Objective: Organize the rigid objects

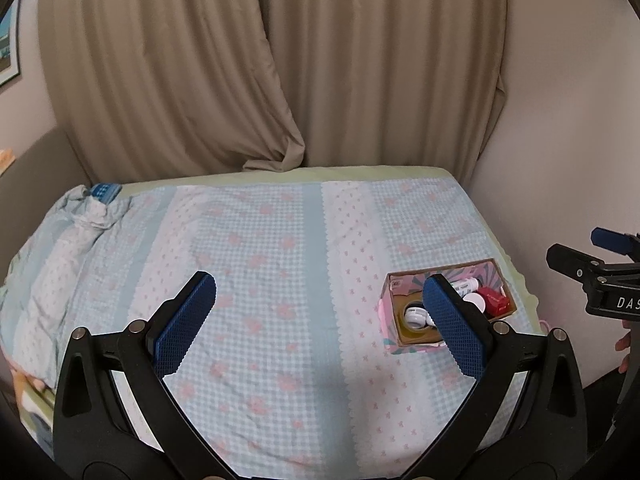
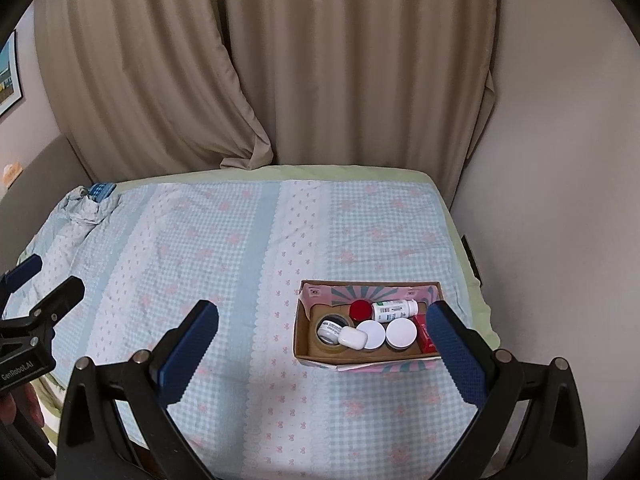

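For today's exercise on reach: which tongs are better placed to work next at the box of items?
Probably the right tongs: the cardboard box lies just ahead, its contents in plain sight. The left tongs sit further left, one finger hiding part of it. Both are open and empty.

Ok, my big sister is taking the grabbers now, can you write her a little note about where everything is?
Left gripper: open, holding nothing, above the bedspread.
Right gripper: open, holding nothing, with the cardboard box just ahead of it.
In the box: white bottle lying down, red cap, two white round lids, white soap-shaped case, tape roll with a small jar inside, and a red packet.
Done: every small thing in view is in the box.
Left: no loose items show on the bedspread; perhaps just check outside these views.
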{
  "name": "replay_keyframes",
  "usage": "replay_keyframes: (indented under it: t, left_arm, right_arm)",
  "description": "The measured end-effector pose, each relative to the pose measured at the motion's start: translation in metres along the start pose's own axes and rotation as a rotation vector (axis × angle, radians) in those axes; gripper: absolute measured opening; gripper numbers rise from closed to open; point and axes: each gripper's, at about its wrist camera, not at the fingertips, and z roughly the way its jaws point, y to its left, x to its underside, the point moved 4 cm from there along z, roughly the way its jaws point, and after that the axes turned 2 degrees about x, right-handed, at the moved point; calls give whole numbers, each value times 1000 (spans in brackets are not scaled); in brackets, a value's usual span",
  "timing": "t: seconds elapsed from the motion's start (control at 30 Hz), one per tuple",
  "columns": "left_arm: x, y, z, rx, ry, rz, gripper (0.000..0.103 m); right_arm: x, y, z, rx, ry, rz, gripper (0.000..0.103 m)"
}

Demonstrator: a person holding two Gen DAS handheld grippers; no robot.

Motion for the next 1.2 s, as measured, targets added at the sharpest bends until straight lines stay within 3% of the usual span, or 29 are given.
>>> replay_keyframes:
  t: [1.2]
  left_arm:
    - [-5, 8, 1, -36, -28, -41, 103]
  right_arm:
    - [-12, 2, 3, -12, -24, -1, 103]
